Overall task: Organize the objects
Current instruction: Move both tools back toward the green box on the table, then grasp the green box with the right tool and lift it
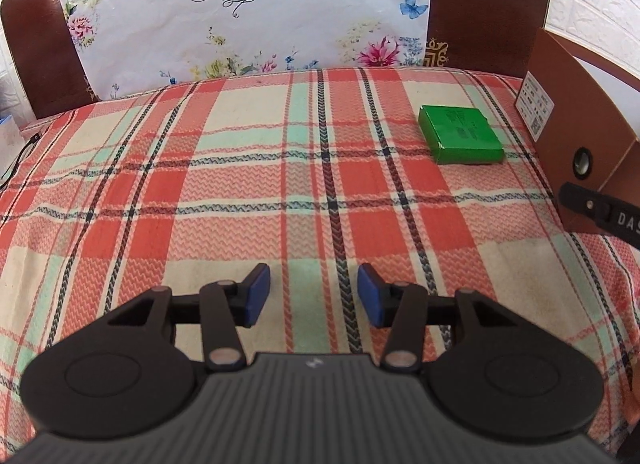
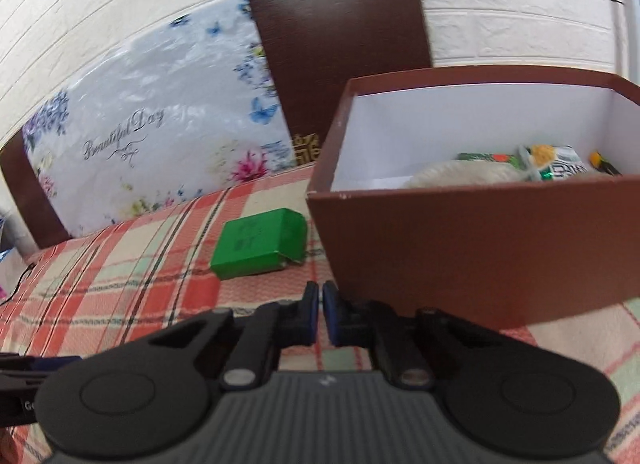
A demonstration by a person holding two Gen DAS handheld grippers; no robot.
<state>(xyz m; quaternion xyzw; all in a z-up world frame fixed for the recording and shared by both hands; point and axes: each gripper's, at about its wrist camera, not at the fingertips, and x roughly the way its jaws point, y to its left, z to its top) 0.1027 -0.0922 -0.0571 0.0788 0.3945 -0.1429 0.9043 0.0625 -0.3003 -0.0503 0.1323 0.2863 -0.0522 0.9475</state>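
Brown box cut off rightward
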